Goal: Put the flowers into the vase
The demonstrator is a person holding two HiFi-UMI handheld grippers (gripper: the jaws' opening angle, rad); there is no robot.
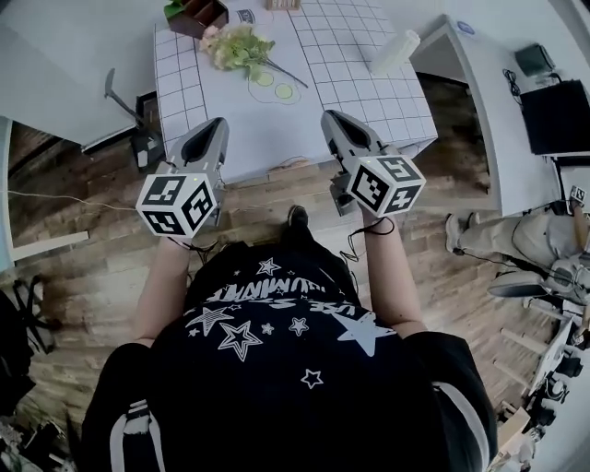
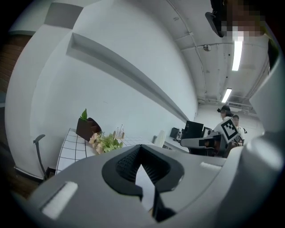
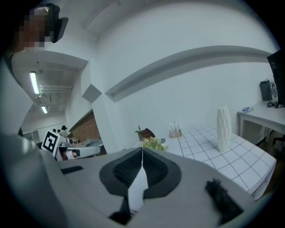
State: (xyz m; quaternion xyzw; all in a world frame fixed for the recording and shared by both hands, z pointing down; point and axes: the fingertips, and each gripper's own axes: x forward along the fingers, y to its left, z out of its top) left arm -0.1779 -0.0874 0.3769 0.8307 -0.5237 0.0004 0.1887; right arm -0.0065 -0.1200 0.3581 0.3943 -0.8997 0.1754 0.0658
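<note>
A bunch of pale pink and green flowers (image 1: 238,46) lies on the white gridded table (image 1: 369,92), toward its far left. The tall white ribbed vase (image 1: 395,51) stands at the table's right side. Both grippers hover short of the table's near edge, pointing at it. My left gripper (image 1: 219,123) is shut with nothing in it, and so is my right gripper (image 1: 329,117). In the left gripper view the flowers (image 2: 104,142) and vase (image 2: 160,138) are far ahead of the shut jaws (image 2: 141,148). In the right gripper view the flowers (image 3: 152,143) lie ahead and the vase (image 3: 223,129) stands to the right.
A brown box with a green plant (image 1: 196,14) sits at the table's far left corner. A small rack of bottles (image 3: 175,130) stands at the back. A chair (image 1: 120,97) is left of the table. A desk with a monitor (image 1: 558,115) and a person (image 1: 516,235) are at the right.
</note>
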